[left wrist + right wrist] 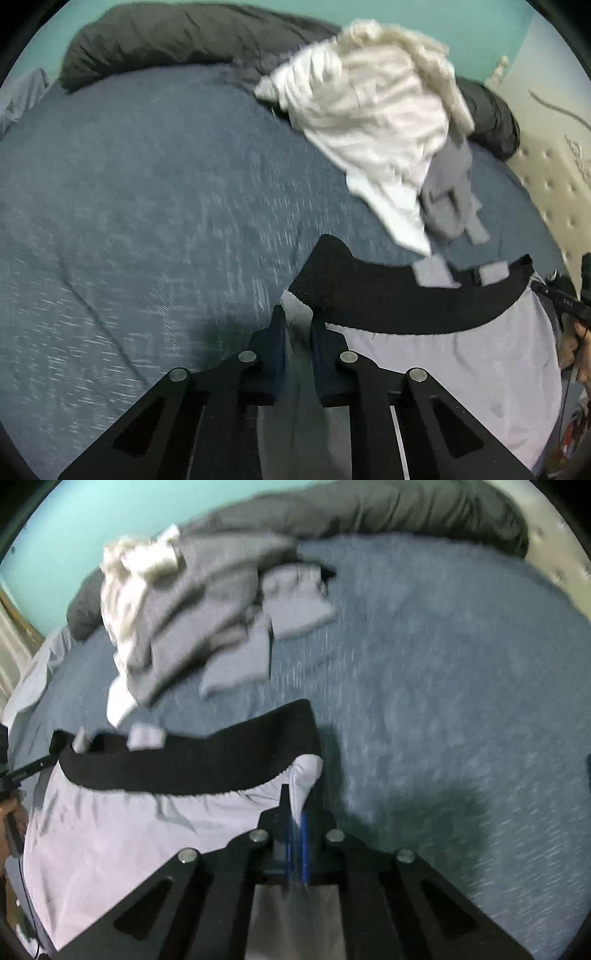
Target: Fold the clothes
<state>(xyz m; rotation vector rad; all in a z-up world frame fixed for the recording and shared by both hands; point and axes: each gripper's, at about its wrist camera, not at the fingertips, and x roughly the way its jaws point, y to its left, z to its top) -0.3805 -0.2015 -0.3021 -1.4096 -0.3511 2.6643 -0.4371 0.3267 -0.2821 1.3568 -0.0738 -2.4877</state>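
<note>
Bed, blue-grey sheet (129,206): broad bare area across left and centre of the left wrist view; likewise right half of the right wrist view. Dark grey duvet (177,37) rolled along the top edge. Clothes heap (369,122), white and grey, upper right, just above the shorts. Lavender shorts (443,354) with black waistband (399,299), lower right. Left gripper (298,325): fingers narrowed on a waistband corner. Right gripper (297,805): fingers clamped on the opposite corner. No legible writing.
</note>
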